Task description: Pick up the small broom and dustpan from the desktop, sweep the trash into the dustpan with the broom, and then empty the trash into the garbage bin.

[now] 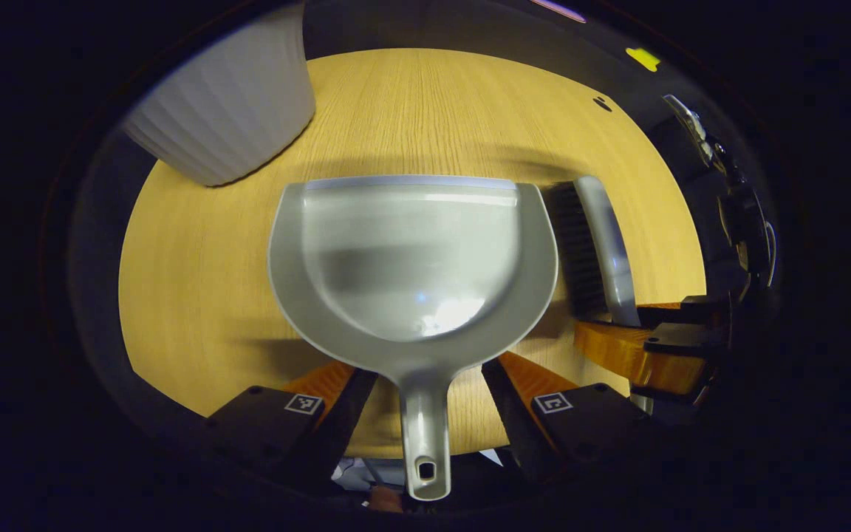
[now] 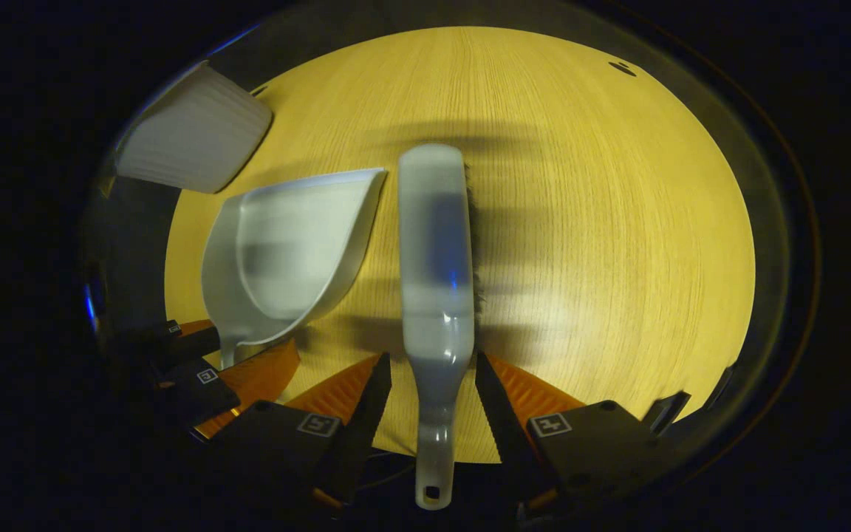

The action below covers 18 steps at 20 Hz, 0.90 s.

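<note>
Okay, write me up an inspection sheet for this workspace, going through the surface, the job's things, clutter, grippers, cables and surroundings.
Surface: round wooden tabletop, bare grain, no trash seen on it.
Job's things: grey dustpan lying flat, handle toward the camera; small broom beside it on its side, bristles facing away from the dustpan; white ribbed garbage bin at the far left of the table.
Clutter: nothing seen.
Grippers: left gripper open, fingers either side of the dustpan handle, not pressing; right gripper open, straddling the broom handle.
Cables: nothing seen.
Surroundings: dark booth beyond the table edge.
</note>
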{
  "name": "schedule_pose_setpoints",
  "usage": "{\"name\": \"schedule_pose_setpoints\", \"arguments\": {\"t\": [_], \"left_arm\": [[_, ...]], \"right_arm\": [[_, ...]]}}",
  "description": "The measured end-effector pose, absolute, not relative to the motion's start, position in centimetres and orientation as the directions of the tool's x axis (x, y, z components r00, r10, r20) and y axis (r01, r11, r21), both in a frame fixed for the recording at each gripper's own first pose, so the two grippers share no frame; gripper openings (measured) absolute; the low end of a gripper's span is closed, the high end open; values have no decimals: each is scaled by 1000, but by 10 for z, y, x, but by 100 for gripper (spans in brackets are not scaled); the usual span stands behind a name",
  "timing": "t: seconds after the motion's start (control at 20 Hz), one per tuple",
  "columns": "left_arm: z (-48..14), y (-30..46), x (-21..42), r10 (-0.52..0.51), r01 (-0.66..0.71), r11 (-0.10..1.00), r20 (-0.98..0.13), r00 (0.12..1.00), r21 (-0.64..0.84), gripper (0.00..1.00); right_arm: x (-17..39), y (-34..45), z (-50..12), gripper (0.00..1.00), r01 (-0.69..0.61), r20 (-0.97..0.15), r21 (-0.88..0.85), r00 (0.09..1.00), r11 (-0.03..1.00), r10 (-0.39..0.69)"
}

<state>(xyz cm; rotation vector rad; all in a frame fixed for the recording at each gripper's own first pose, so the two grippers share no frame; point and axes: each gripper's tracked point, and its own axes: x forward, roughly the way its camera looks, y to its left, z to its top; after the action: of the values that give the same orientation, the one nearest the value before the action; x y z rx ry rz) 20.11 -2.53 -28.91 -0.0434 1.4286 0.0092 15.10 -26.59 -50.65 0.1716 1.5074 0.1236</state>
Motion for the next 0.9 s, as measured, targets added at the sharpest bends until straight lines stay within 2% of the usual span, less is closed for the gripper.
{"name": "schedule_pose_setpoints", "arguments": {"t": [0.1, 0.15, 0.2, 0.25, 0.3, 0.35, 0.45, 0.5, 0.55, 0.6, 0.65, 0.75, 0.9], "left_arm": [[-274, -30, 198, -44, -24, 999, -985, 165, -49, 86], [-266, -32, 194, -60, -16, 998, -983, 174, -64, 86], [-258, -32, 192, -63, -14, 998, -980, 186, -67, 86], [-248, -32, 191, -64, -6, 998, -976, 207, -67, 86], [-234, -30, 191, -54, 0, 998, -969, 241, -56, 87], [-219, -28, 193, -45, 10, 999, -959, 278, -43, 87], [-186, -27, 197, -41, 57, 998, -933, 357, -22, 84], [-170, -26, 202, -31, 85, 996, -910, 414, 4, 86], [-147, -27, 204, -19, 105, 994, -883, 469, 35, 87], [-123, -29, 208, -11, 118, 991, -846, 533, 61, 87], [-97, -32, 211, -19, 129, 989, -795, 607, 74, 86], [-48, -45, 209, -62, 143, 987, -672, 738, 67, 86], [19, -47, 193, -116, 165, 984, -474, 873, 63, 86]], "right_arm": [[154, -272, -484, 94, -11, -979, 164, 121, 986, 164], [157, -275, -477, 84, -30, -976, 148, 158, 989, 151], [161, -275, -464, 98, -40, -970, 141, 196, 989, 146], [163, -273, -448, 87, -40, -959, 147, 238, 988, 152], [166, -271, -433, 87, -31, -946, 159, 282, 987, 161], [172, -268, -414, 98, -26, -925, 179, 337, 984, 177], [181, -263, -377, 98, -10, -882, 200, 434, 980, 185], [184, -260, -365, 88, -5, -859, 220, 474, 975, 196], [185, -257, -356, 89, -6, -833, 239, 512, 971, 208], [188, -255, -341, 98, -12, -802, 248, 558, 969, 212], [192, -256, -330, 98, -23, -758, 241, 621, 970, 203], [208, -271, -304, 98, 1, -640, 148, 762, 989, 95], [212, -275, -240, 98, 57, -417, 154, 909, 986, 12]]}}
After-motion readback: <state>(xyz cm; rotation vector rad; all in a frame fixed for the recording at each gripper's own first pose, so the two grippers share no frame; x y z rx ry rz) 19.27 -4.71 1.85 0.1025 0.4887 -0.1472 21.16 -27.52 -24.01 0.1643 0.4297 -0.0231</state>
